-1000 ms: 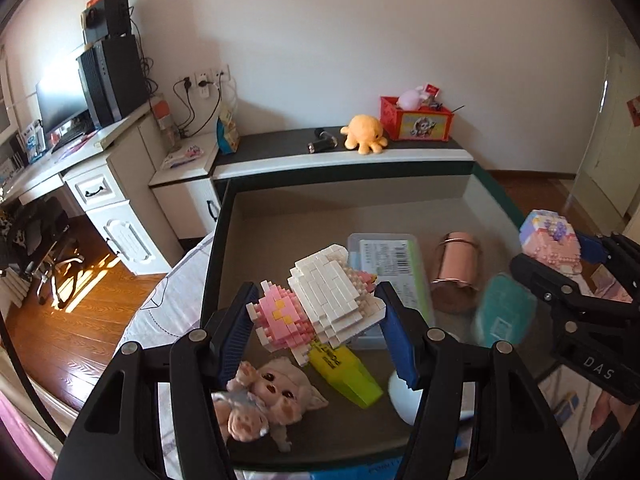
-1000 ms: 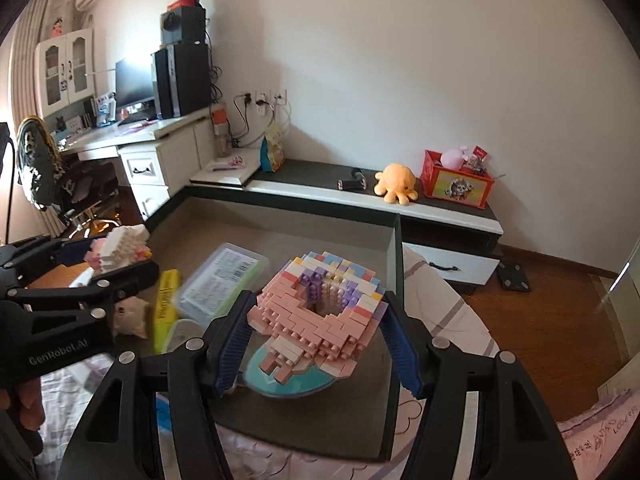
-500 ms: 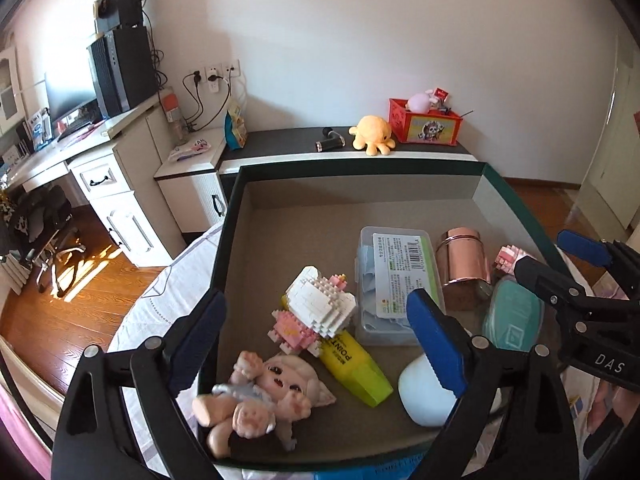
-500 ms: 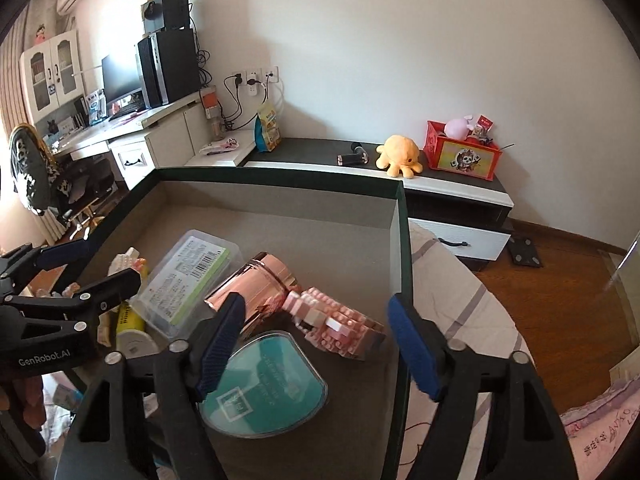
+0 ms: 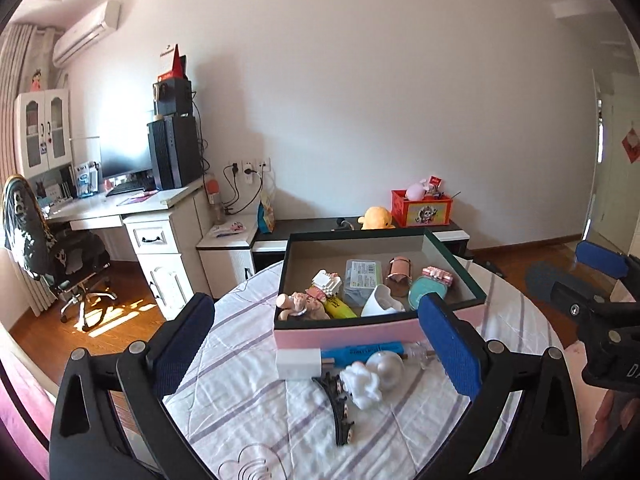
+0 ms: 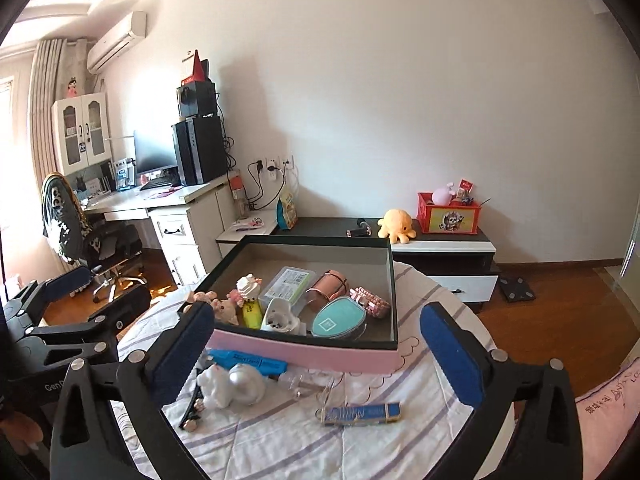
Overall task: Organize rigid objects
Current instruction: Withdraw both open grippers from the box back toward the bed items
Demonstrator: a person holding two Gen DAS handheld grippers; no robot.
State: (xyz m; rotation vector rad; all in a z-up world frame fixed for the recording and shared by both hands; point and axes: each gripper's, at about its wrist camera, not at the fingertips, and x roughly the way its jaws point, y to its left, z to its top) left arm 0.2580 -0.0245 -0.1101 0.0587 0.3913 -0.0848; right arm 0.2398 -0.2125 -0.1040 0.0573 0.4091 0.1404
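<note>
A pink box with a dark green rim [image 5: 452, 258] [image 6: 394, 288] stands on the striped round table. Inside it lie a white-and-pink brick figure [image 5: 326, 282] [image 6: 248, 284] at the left and a pink brick figure [image 5: 438, 275] [image 6: 370, 300] at the right. My left gripper [image 5: 315, 306] hangs back from the box's near wall, its jaws opening wide with nothing between the pads. My right gripper [image 6: 316, 312] stands the same way on the right, jaws opening and empty.
The box also holds a pig doll [image 5: 298, 304], a yellow highlighter [image 5: 338, 306], a clear case [image 5: 362, 276], a rose-gold cup [image 5: 398, 272] and a teal case [image 5: 428, 290]. A blue marker [image 5: 364, 354], silver ball [image 5: 386, 366], hair clip [image 5: 340, 412] and blue packet [image 6: 362, 413] lie before it.
Both grippers let go of their brick figures, which now lie in the box. Both opened wide and pulled back and up, away from the box.
</note>
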